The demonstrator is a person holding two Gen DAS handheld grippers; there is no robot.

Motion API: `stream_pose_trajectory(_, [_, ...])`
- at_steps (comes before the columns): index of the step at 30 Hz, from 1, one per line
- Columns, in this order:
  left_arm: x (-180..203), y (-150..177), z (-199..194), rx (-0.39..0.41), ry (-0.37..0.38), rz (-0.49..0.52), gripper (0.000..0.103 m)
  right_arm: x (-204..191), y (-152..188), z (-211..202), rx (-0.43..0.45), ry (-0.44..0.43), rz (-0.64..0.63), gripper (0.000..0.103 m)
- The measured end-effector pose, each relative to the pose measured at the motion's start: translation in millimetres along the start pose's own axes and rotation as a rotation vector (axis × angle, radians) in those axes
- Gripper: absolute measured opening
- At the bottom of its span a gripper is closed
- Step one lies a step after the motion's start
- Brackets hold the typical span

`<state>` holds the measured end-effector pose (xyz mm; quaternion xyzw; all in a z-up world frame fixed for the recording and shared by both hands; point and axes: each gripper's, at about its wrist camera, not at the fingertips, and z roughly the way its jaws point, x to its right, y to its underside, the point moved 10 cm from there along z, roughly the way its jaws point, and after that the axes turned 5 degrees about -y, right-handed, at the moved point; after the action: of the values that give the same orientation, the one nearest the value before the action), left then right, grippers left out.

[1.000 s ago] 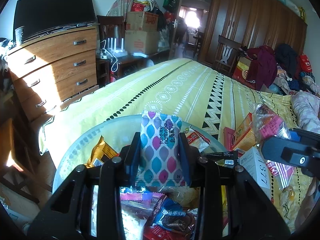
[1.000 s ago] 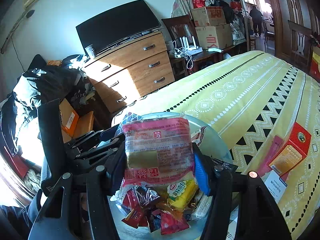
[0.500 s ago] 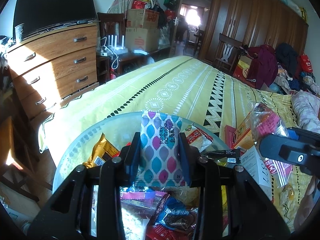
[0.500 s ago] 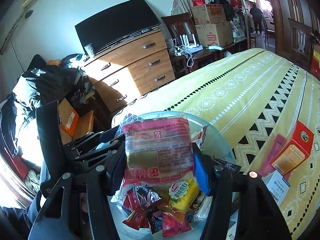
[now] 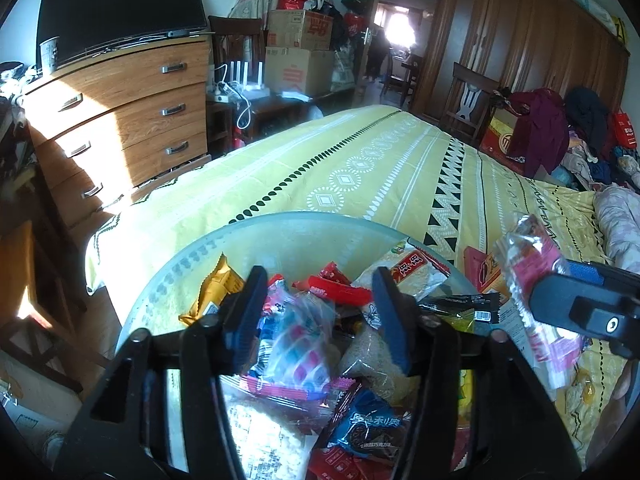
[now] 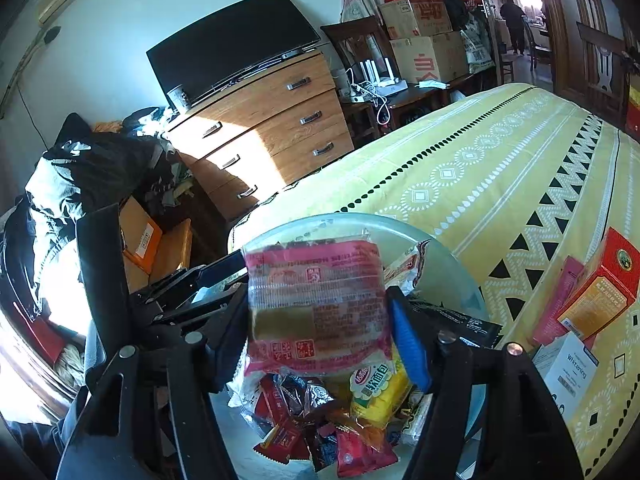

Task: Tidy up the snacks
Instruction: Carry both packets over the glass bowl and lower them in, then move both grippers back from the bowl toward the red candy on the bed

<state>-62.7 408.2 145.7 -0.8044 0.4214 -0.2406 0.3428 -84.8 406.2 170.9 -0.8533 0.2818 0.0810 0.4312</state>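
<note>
Jaws of the left gripper (image 5: pixel 316 304) gape empty over the bowl (image 5: pixel 280 232); right gripper (image 6: pixel 320 320) pinches a pink-labelled cake packet (image 6: pixel 316 304).

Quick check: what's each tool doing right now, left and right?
Left tool: open, holding nothing; the patterned packet is blurred below it, over the bowl.
Right tool: closed on the pink cake packet.

A round translucent bowl (image 5: pixel 280 236) on the yellow bed holds a heap of wrapped snacks. A blurred packet with pink and blue drops (image 5: pixel 298 344) lies loose on the heap. A clear pink-printed cake packet (image 6: pixel 316 304) stands upright above the bowl's centre. At three o'clock, an orange-red box (image 6: pixel 600 292) lies on the bed.
</note>
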Motion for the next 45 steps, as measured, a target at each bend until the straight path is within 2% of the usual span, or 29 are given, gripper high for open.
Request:
stream_pose_trajectory(4, [-5,0,3,-0.006,-0.003,-0.012,0.071,0,-1,-1,0.007,0.000,0.002,0.075])
stream_pose_trajectory(6, [-6,1,4,-0.014,-0.006,-0.021,0.082,-1,-3,-2,0.012,-0.002,0.004,0.076])
stream_pose_trajectory(9, [-9,1,8,-0.027,-0.008,-0.040,0.100,-2,-5,-2,0.012,0.003,0.000,0.082])
stream_pose_trajectory(18, [-13,14,20,-0.082,0.000,-0.068,0.103,1,9,4,-0.013,0.002,0.016,0.084])
stream_pose_trajectory(24, [-14,17,16,-0.076,0.021,-0.084,0.103,3,30,-14,0.035,0.070,-0.025,0.084])
stream_pose_trajectory(27, [-10,17,10,-0.063,0.053,-0.088,0.103,0,52,-35,0.073,0.118,-0.071,0.086])
stream_pose_trajectory(29, [-5,16,6,-0.054,0.079,-0.080,0.103,0,71,-49,0.089,0.138,-0.073,0.091])
stream_pose_trajectory(32, [8,16,-5,-0.020,0.117,-0.059,0.103,6,110,-70,0.085,0.143,-0.032,0.091])
stream_pose_trajectory(36, [34,16,-25,0.017,0.208,-0.060,0.103,23,172,-100,0.072,0.168,0.053,0.091])
stream_pose_trajectory(40, [83,23,-53,0.048,0.310,-0.003,0.103,48,238,-129,0.038,0.240,0.125,0.091])
stream_pose_trajectory(42, [120,33,-69,0.056,0.380,0.066,0.103,60,265,-142,0.024,0.276,0.161,0.091])
stream_pose_trajectory(45, [177,57,-85,0.022,0.464,0.208,0.103,82,303,-164,0.013,0.307,0.244,0.091])
